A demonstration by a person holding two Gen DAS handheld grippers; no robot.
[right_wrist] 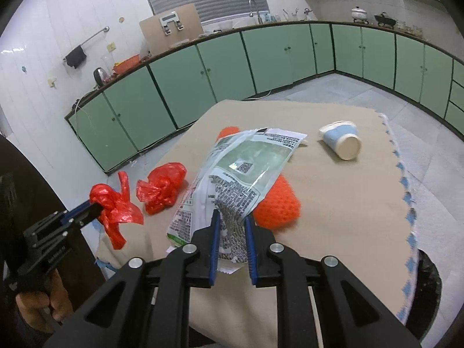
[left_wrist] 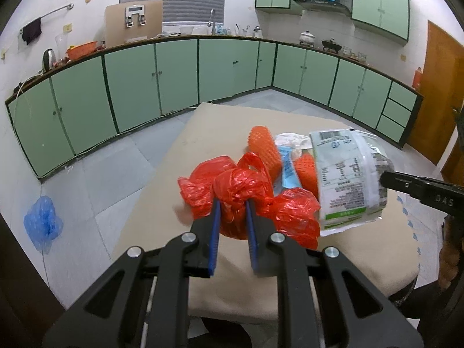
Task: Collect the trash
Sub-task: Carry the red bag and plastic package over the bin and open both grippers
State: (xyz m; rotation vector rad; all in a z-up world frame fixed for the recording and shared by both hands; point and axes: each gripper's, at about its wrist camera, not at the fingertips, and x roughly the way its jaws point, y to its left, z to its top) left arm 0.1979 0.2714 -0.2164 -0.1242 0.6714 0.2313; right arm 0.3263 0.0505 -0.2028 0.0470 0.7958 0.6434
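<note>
Gripping crumpled red plastic bag [left_wrist: 232,200] in left fingers [left_wrist: 216,217]; right fingers [right_wrist: 216,226] clamping printed white-green plastic packet [right_wrist: 232,174], hiding orange mesh sleeves [right_wrist: 278,203].

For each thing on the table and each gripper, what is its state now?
left gripper: shut on red plastic bag
red plastic bag: crumpled, held
right gripper: shut on printed package
printed package: crinkled, lifted
second red bag: crumpled, lying on table
paper cup: tipped on its side
orange mesh: lying flat
</note>
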